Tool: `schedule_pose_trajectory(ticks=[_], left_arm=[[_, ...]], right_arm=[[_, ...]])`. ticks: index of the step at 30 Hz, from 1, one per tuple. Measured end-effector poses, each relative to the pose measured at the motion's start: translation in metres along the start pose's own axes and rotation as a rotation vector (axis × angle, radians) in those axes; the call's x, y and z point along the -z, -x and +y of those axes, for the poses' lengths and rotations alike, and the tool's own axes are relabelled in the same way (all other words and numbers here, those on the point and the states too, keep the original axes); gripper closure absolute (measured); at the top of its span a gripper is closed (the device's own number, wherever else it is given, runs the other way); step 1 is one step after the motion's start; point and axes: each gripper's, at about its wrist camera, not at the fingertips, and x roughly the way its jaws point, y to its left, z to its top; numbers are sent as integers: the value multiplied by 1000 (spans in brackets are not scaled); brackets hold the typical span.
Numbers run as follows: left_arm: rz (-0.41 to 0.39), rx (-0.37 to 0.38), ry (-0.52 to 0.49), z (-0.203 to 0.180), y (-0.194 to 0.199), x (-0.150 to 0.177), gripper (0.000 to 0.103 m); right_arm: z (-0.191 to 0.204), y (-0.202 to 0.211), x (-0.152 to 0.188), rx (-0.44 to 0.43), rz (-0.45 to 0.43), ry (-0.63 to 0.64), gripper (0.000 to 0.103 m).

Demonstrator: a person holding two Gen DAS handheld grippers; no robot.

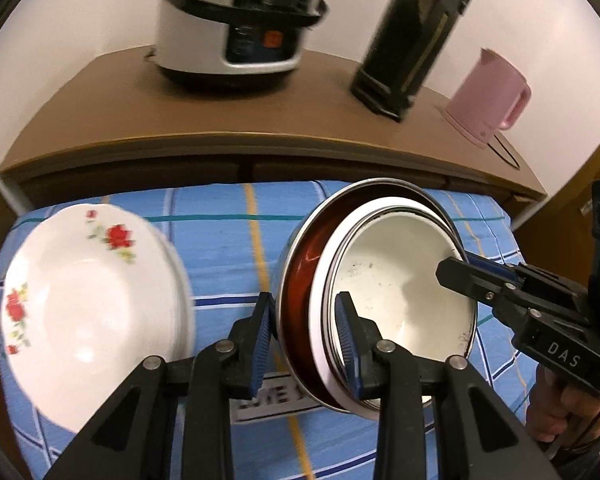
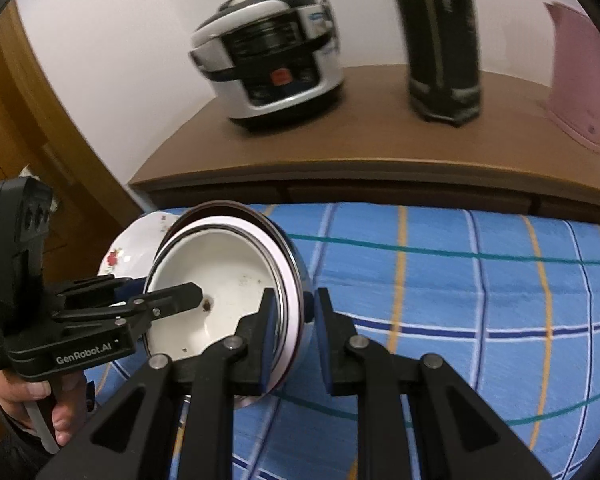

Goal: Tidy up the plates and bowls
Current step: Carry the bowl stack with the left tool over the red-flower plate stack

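A nested stack of bowls [image 1: 396,280], a white enamel bowl inside a red-lined metal one, is held tilted above the blue checked cloth [image 1: 228,240]. My left gripper [image 1: 304,344] is shut on the stack's near rim. My right gripper [image 2: 294,332] is shut on the opposite rim of the stack [image 2: 224,280]; it also shows in the left wrist view [image 1: 456,272]. The left gripper also shows in the right wrist view [image 2: 168,294]. A stack of white plates with red flowers [image 1: 88,308] lies on the cloth at the left; it also shows in the right wrist view [image 2: 128,256].
Behind the cloth stands a brown wooden cabinet [image 1: 100,112] with a white rice cooker [image 1: 236,28], a tall black thermos [image 1: 412,36] and a pink kettle [image 1: 488,96]. A printed label [image 1: 268,398] lies on the cloth under the bowls.
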Motion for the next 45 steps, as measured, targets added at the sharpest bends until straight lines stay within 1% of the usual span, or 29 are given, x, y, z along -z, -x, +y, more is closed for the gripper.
schedule_pose_trajectory(ticks=[9, 21, 32, 45], left_arm=[[-50, -51, 63, 38, 33, 5, 69], [-85, -115, 134, 79, 62, 20, 69], [-91, -161, 197, 114, 73, 33, 69], [-69, -169, 247, 137, 66, 37, 69]], right_arm=[[41, -10, -13, -60, 0, 81, 84], [86, -33, -19, -118, 16, 144, 84], [126, -52, -24, -150, 43, 212, 84], [147, -66, -30, -149, 76, 260, 84]])
